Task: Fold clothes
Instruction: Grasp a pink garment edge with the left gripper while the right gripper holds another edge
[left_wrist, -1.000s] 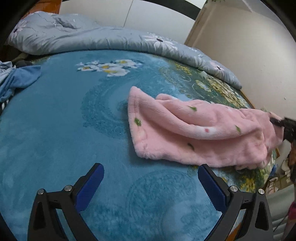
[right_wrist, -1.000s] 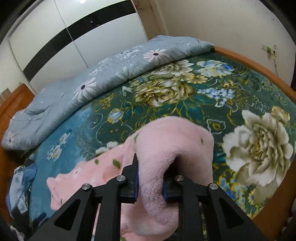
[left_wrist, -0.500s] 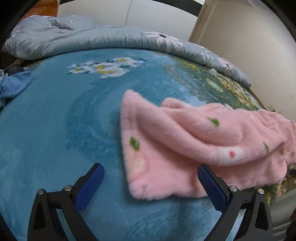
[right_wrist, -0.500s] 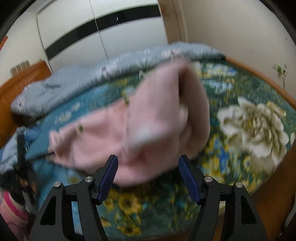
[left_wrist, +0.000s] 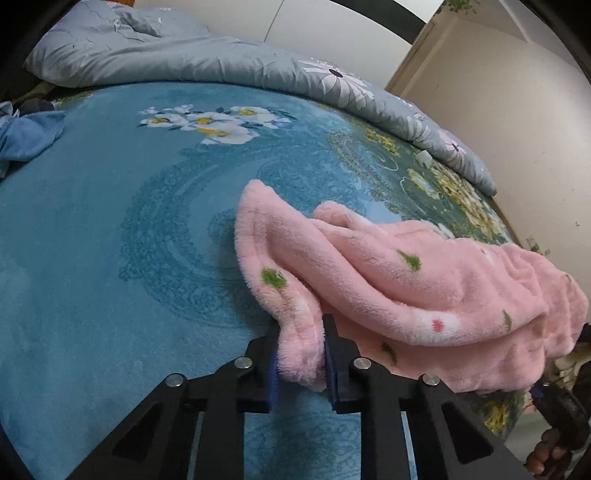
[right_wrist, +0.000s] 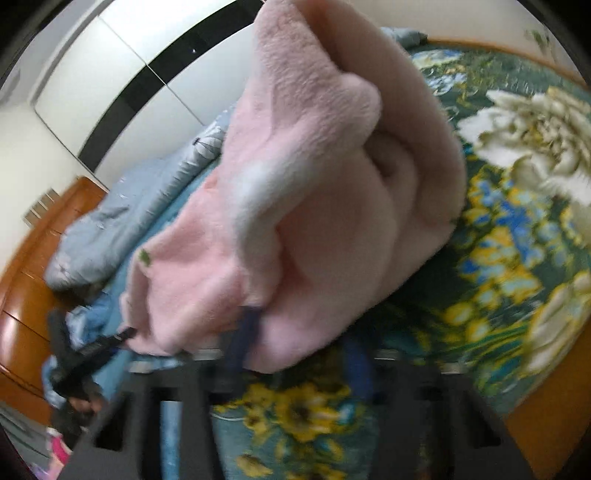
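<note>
On the bed, a plush bed cover (left_wrist: 110, 258) lay spread flat, teal with a faint ring pattern and white flowers, turning dark green with big cream and yellow blooms toward the right gripper's side. A grey duvet (left_wrist: 184, 55) printed with daisies was bunched along the far edge. A heap of blue clothes (left_wrist: 26, 136) sat at the left margin, well apart from the work. Behind the bed stood a white wardrobe (right_wrist: 110, 92) with a black band, and an orange wooden bed frame (right_wrist: 554, 424) rimmed the mattress. Nothing lay between the two tools except the garment itself.

The pink fleece garment (left_wrist: 406, 280) was thick and fluffy, dotted with small green leaves and a red-and-white flower, and lay in soft rolled folds. Its long axis ran across the left view, from a rounded end near the middle of the bed to the bed's right edge. It was partly lifted, sagging between the tools.

The left gripper (left_wrist: 301, 354) had just been closing, and its jaws stood narrow, pinching a doubled corner of fleece between the blue pads. The right gripper (right_wrist: 303, 350) had also just been closing. The garment's bulky end hung over and between its jaws, but that view was blurred and I could not tell whether the pads pressed on the cloth. A hand (left_wrist: 546, 450) showed under that tool at the edge of the left view.
</note>
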